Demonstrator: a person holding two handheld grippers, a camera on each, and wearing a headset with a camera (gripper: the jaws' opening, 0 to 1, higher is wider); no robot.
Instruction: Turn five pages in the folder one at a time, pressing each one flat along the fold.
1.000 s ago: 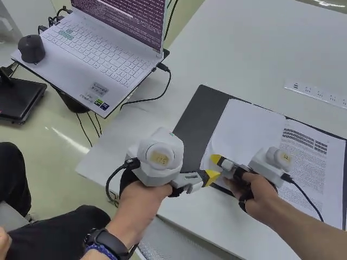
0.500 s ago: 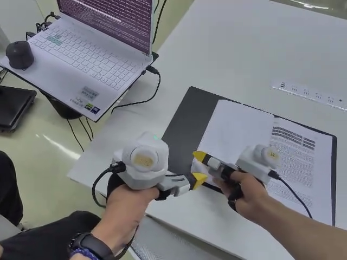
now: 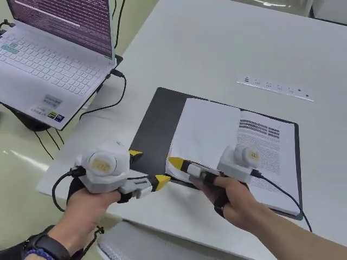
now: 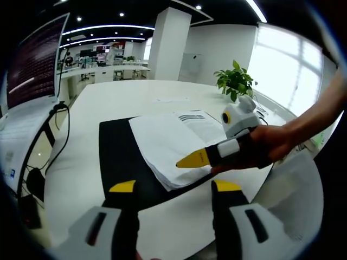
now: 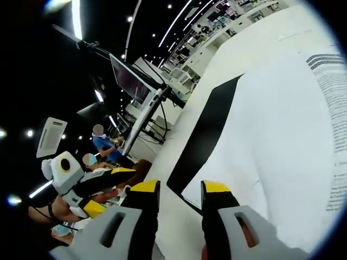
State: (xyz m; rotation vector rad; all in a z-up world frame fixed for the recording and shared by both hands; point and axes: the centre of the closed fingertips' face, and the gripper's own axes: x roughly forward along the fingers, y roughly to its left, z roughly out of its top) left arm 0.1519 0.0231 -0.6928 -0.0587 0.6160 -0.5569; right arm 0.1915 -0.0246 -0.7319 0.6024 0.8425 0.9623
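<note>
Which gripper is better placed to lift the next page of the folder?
Probably right. The right gripper sits at the near corner of the white printed page, jaws slightly apart; the left gripper hangs open beside the black folder, off the paper.

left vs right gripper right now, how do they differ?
Jaws: left gripper stands wide open; right gripper shows just a narrow gap. Place: left gripper sits by the folder's black cover, off the paper; right gripper's tips are at the blank page's near corner. Shared: yellow jaw tips, pale housings.
</note>
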